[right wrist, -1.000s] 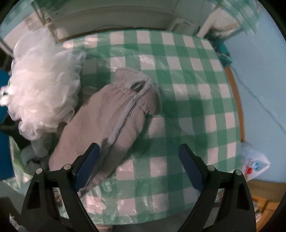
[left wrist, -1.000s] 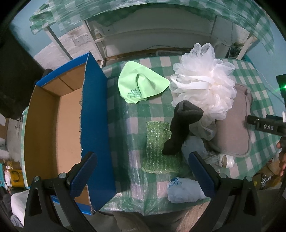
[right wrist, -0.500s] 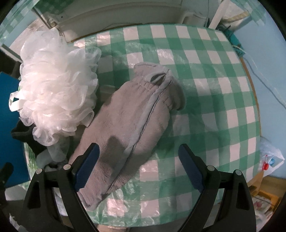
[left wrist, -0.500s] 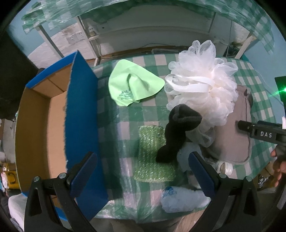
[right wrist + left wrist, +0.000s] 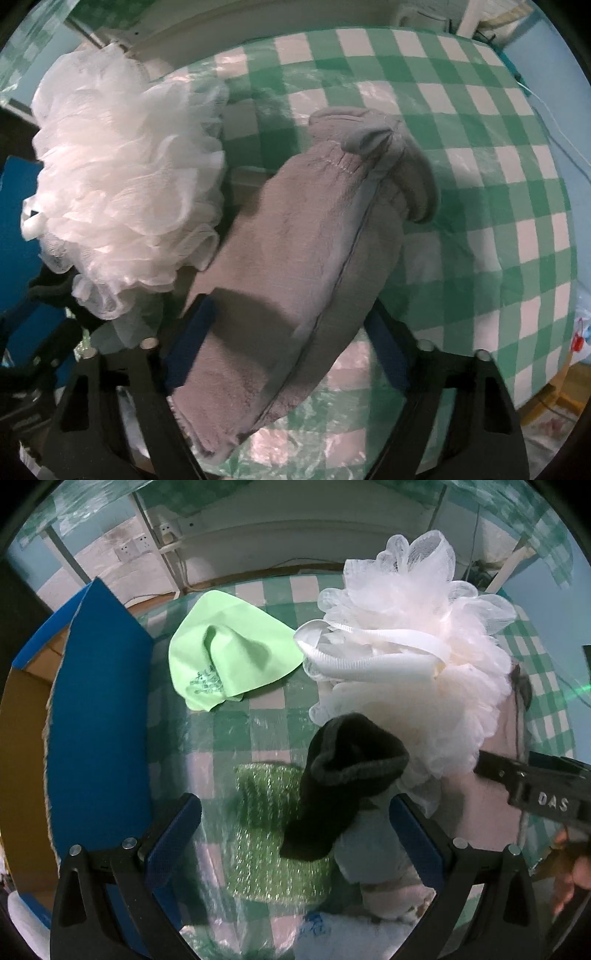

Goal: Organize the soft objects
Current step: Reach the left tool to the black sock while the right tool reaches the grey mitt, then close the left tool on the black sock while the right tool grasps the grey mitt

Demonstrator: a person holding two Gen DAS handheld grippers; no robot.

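Observation:
In the left wrist view a black sock [image 5: 343, 782] lies across a green bubble-wrap sheet [image 5: 269, 842], leaning on a white mesh bath pouf [image 5: 413, 657]. My left gripper [image 5: 295, 834] is open just above them, and the sock's lower half sits between its fingers. The right wrist view shows a grey plush mitt [image 5: 310, 266] lying slantwise on the green checked tablecloth [image 5: 480, 155], next to the pouf [image 5: 122, 173]. My right gripper [image 5: 288, 343] straddles the mitt's near half. Its jaws are closing, with the blue pads close to the mitt's two edges.
A blue cardboard box [image 5: 96, 738] with a brown inside stands open at the left. Behind the bubble wrap lies a light green cloth [image 5: 232, 664]. Pale soft bundles [image 5: 380, 853] lie under the sock. The right gripper's black body [image 5: 535, 797] and a hand [image 5: 572, 871] are at the right edge.
Both grippers have sunk closer to the table. The left one shifted right, over the sock. The right one moved over the grey mitt and its jaws have narrowed around it.

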